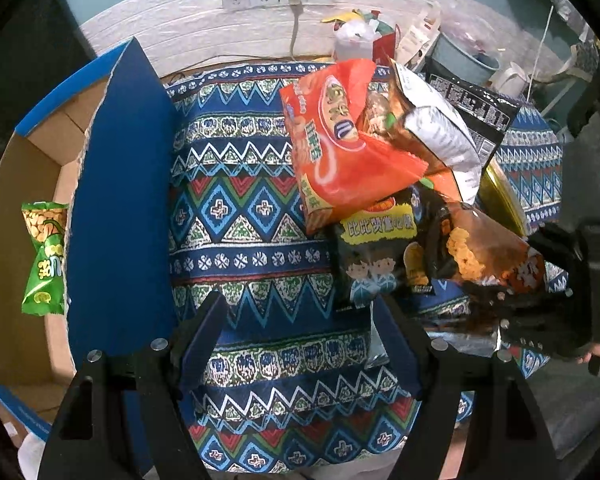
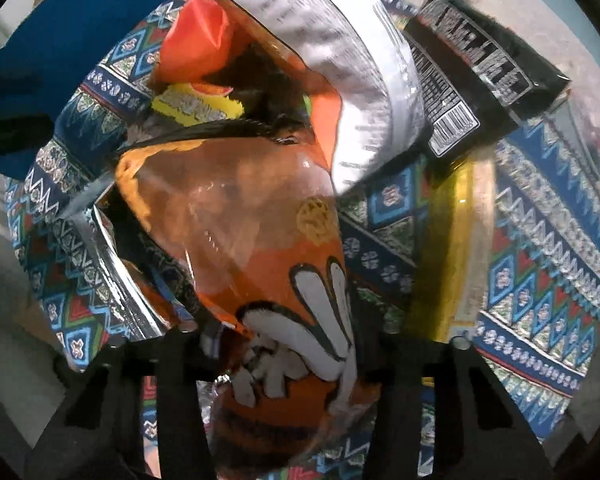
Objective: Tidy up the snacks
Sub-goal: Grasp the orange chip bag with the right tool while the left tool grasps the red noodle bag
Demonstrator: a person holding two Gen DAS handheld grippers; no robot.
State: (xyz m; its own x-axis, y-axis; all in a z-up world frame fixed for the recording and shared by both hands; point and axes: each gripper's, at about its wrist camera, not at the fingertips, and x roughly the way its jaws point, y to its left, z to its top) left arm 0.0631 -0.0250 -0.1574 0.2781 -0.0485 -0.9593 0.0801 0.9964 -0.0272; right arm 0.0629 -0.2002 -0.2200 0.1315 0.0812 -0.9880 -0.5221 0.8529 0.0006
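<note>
My left claw [image 1: 300,312] hangs over the patterned cloth [image 1: 244,216], jaws spread wide with nothing between them. Off its left finger [image 1: 202,332] stands the blue box flap [image 1: 120,200], and beyond that the open cardboard box [image 1: 4,240]. One green pack [image 1: 44,256] lies inside the box, against its blue wall.

Ahead and right of the left claw sits the snack heap: a red-orange bag [image 1: 336,140] on top, a silver-backed bag [image 1: 440,136] leaning on it, a black bag [image 1: 374,256] with a yellow label below them. A flat black pack [image 1: 472,104] lies behind the heap.

My right claw [image 2: 288,376] is clamped on the bottom end of an orange bag [image 2: 252,232]; the bag fills the space between both fingers and extends forward from them. In the left view the same bag [image 1: 488,256] lies at the right edge of the heap, touching the black bag. Right of the right claw, a yellow pack [image 2: 460,248] rests on the cloth [image 2: 540,272]. The silver-backed bag [image 2: 340,60] looms beyond the orange bag's far end.
</note>
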